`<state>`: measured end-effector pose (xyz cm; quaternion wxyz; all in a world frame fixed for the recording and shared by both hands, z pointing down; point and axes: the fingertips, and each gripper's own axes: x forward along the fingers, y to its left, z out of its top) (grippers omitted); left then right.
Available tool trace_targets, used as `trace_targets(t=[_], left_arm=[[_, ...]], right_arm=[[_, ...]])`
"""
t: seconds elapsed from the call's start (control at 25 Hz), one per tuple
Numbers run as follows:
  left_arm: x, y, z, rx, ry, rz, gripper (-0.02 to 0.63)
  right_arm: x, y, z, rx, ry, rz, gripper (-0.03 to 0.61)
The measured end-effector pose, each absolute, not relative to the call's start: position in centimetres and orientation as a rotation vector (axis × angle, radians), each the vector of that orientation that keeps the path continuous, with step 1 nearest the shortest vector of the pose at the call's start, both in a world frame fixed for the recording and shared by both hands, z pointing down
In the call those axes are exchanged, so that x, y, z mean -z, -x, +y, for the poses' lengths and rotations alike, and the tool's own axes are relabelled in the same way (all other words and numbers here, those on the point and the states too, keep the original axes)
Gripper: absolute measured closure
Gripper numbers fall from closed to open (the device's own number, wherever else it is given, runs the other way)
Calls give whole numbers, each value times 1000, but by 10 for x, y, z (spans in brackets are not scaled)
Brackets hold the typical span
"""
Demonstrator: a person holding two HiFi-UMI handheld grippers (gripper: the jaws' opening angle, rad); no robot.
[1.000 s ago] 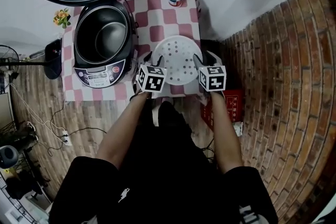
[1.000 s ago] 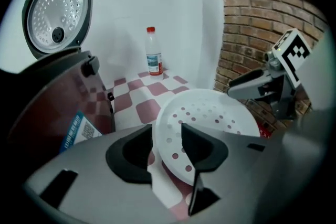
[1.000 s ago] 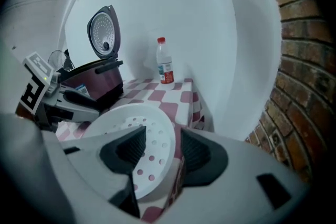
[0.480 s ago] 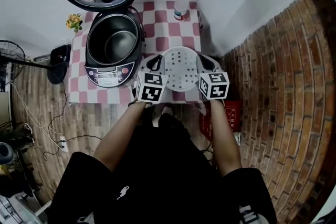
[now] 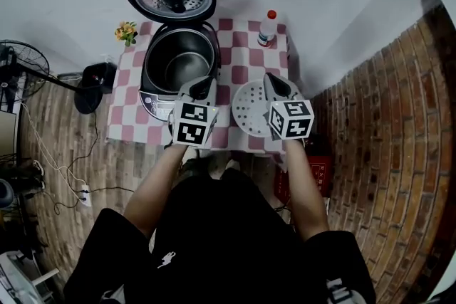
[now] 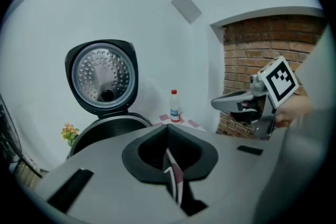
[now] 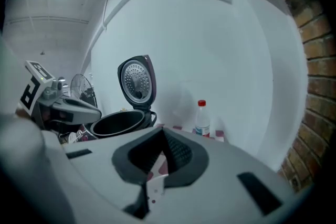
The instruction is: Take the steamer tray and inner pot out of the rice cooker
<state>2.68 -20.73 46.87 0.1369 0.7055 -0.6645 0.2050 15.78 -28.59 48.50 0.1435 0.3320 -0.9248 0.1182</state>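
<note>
The pot sits in the open cooker at upper centre of the head view, mouth up and round, so no long axis matters. The tray lies out on the table, just right of the cooker. My left gripper shows against the cooker's lower right rim, with the pot just up and left of its tip. Its jaws have just been closing and meet on nothing. My right gripper, also closed and empty, hangs over the tray's right edge, farther from the pot. I judge the left nearer; both must open before reaching in.
</note>
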Motion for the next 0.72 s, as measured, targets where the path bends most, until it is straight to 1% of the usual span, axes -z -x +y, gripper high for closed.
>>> trace_targets(t=[0.28,0.48,0.72], left_arm=[[-453,55,-200,-631,-2002,-2016,611],[-458,118,-193,-661,-1942,-2034,611],[-472,177,-190,-648,-1899,-2002,611]], right_arm=[[-471,-101,-283,-334,-949,-2678,577],[-472,-60,-279,-319,-943,-2656,577],[-479,-27,-277,-317,-967,-2612,577]])
